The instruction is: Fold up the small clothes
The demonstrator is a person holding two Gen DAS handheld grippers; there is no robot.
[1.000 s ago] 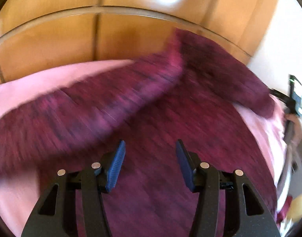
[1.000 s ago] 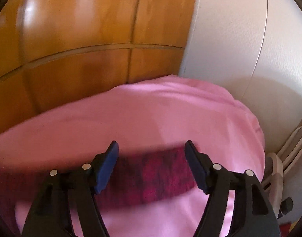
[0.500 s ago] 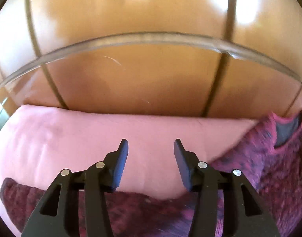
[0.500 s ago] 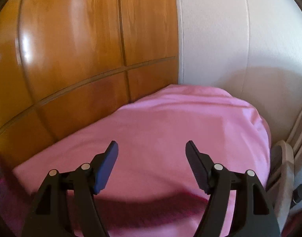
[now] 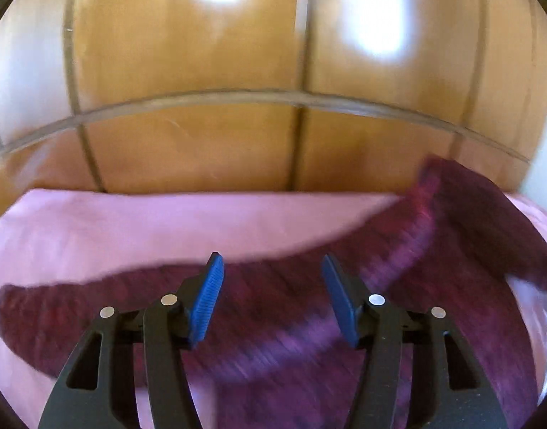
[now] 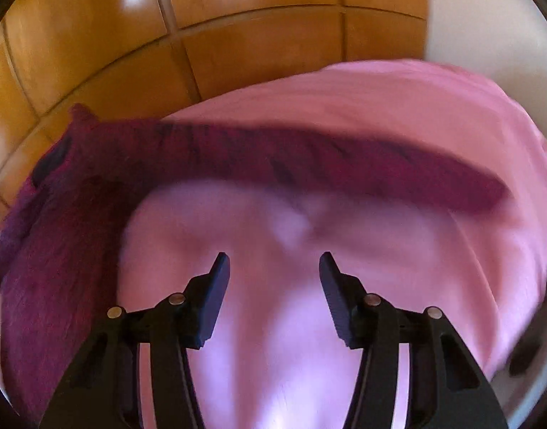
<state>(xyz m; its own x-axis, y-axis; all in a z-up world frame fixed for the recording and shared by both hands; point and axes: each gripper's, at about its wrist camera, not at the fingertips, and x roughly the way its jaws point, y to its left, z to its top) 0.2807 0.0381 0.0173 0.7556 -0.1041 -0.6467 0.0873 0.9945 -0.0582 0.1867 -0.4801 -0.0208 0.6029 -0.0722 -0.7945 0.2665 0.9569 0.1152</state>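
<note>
A dark magenta knit sweater [image 5: 309, 321] lies spread on a pink sheet [image 5: 166, 225]. In the left wrist view one sleeve runs left under my left gripper [image 5: 270, 268], which is open and empty just above the knit. In the right wrist view the sweater's body [image 6: 52, 286] lies at the left and its other sleeve [image 6: 309, 157] stretches right across the pink sheet [image 6: 416, 114]. My right gripper [image 6: 273, 264] is open and empty over bare pink sheet, below that sleeve.
A glossy wooden panelled wall [image 5: 273, 71] stands right behind the sheet, also in the right wrist view [image 6: 166, 35]. A white wall [image 6: 470, 18] is at the right. The sheet drops off at its right edge [image 6: 538, 250].
Both cameras have swung back down toward the sweater. The left gripper is over the sleeve again; the right view has turned left and now shows the body and the long sleeve. Both stay open.
</note>
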